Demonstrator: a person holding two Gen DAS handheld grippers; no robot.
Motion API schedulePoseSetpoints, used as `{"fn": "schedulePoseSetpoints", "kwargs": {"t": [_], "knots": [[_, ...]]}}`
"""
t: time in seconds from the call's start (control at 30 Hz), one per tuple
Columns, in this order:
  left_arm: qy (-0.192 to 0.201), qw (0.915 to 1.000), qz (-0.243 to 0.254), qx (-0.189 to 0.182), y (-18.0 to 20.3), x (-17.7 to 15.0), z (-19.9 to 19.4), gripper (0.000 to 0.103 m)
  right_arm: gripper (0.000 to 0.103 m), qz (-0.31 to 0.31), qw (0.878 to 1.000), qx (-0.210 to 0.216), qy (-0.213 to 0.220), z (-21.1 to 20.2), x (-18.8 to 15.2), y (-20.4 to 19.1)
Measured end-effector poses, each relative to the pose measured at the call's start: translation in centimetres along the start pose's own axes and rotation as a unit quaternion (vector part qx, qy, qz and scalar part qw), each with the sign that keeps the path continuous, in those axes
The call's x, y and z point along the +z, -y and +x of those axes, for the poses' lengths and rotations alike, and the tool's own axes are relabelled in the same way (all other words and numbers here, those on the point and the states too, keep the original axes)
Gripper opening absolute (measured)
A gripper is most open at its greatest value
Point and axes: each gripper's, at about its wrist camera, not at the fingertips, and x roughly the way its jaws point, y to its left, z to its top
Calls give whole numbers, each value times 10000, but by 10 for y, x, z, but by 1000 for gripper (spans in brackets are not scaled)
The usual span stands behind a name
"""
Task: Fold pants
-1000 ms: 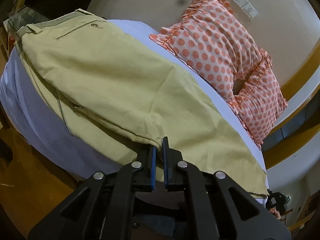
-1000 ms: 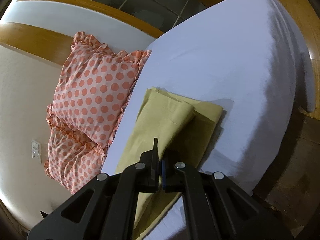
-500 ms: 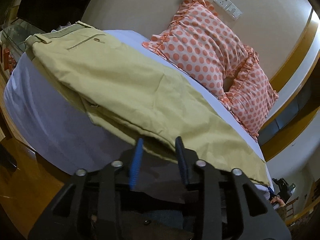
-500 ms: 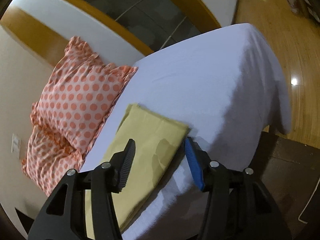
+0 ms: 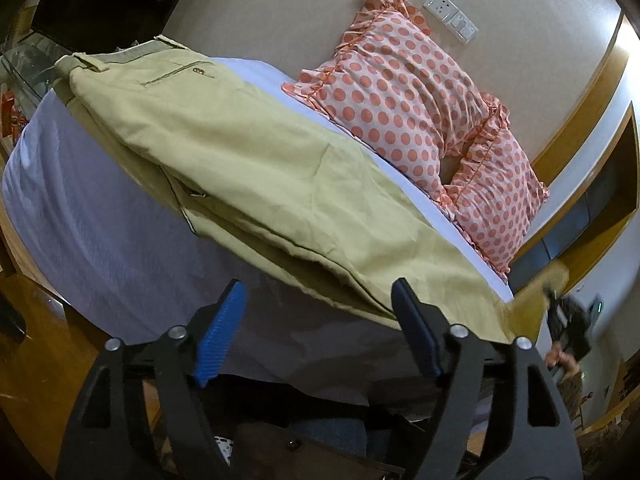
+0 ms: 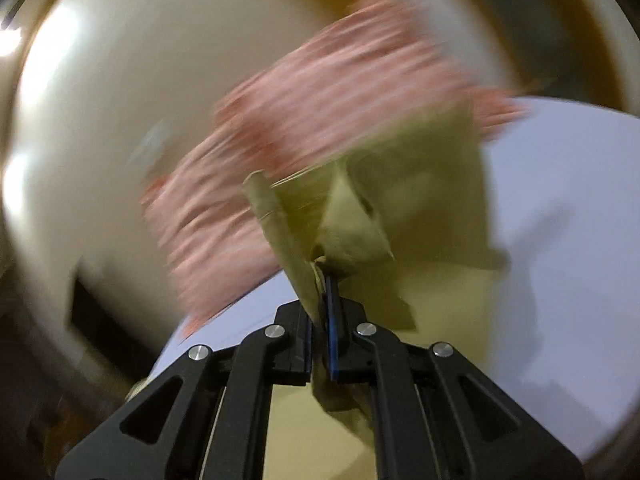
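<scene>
Lying lengthwise across the white bed sheet [image 5: 92, 236], the khaki pants [image 5: 256, 168] are stretching from the waistband with its buttoned back pocket at the far left end toward the leg hems at the near right, one leg stacked over the other. The left gripper [image 5: 316, 316] is hovering at the near edge of the mattress with its blue-padded fingers [image 5: 218, 336] spread wide, gripping nothing; the folded side seam of the pants is running just beyond and between the two tips, apart from them. Two peach polka-dot pillows [image 5: 404, 92] with ruffled edges are leaning against the beige wall beside the far edge of the pants, under a white wall socket [image 5: 450, 16]. At the right edge of the left wrist view, the hem end is rising off the sheet toward the other gripper, which is appearing there only as a dark blurred shape. In the right wrist view, heavily smeared by motion, the right gripper [image 6: 322, 300] is pinching a bunched fold of the khaki fabric tightly between its pressed-together fingers, and the cloth is hanging lifted above the sheet with the pillows blurring behind it.
</scene>
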Motion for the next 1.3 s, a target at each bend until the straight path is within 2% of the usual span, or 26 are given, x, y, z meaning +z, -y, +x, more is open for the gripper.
{"fn": "schedulePoseSetpoints", "kwargs": {"t": [0.03,0.1,0.13,0.17,0.2,0.23,0.27,0.3,0.33,0.4,0.53,0.63,0.8,0.97,1.1,1.2,1.23,1.27,1.3], "knots": [[-19,10000,5,20,-1,-1,0,79,6,-167,9991,295,-267,19,-9,-21],[-31,10000,0,-3,-1,-2,2,81,7,-595,9890,830,-1068,62,-42,-69],[-45,10000,-4,-42,-1,-3,3,82,9,-1003,9740,1062,-1730,87,-70,-98],[-66,9999,-7,-101,-1,-3,4,84,13,-1308,9605,1144,-2172,100,-90,-115],[-90,9999,-12,-135,0,-4,6,85,23,-1583,9483,1149,-2499,109,-107,-128],[-117,9998,7,-160,1,-5,8,86,38,-1876,9371,1096,-2733,113,-125,-140],[-160,9996,55,-207,3,-6,10,86,49,-2029,9329,1065,-2778,113,-135,-145],[-190,9995,90,-243,5,-7,13,86,70,-2039,9338,1065,-2740,110,-139,-145],[-228,9992,146,-290,7,-8,15,86,78,-1959,9375,1073,-2669,108,-137,-142],[-294,9986,261,-360,12,-11,21,88,78,-1616,9484,1037,-2524,102,-128,-127],[-353,9983,252,-397,15,-9,34,88,82,-1152,9620,729,-2365,102,-110,-102],[-222,9989,90,-397,13,-2,37,88,82,-967,9645,636,-2375,108,-108,-94],[310,9983,-215,-450,9,11,23,89,86,-841,9660,681,-2347,109,-111,-91],[770,9950,-562,-283,-5,35,9,89,87,-823,9664,731,-2324,110,-115,-91],[1227,9875,-921,356,-34,62,2,88,87,-800,9678,769,-2259,110,-116,-90],[1445,9761,-1472,680,-66,78,-2,85,87,-871,9676,771,-2240,109,-117,-92],[1485,9724,-1667,675,-76,82,-4,82,87,-883,9675,778,-2239,108,-117,-92],[1526,9671,-1934,630,-90,87,-5,75,87,-879,9674,793,-2237,108,-117,-92],[1528,9639,-2099,596,-97,92,-6,73,87,-869,9675,805,-2235,108,-117,-91]]}}
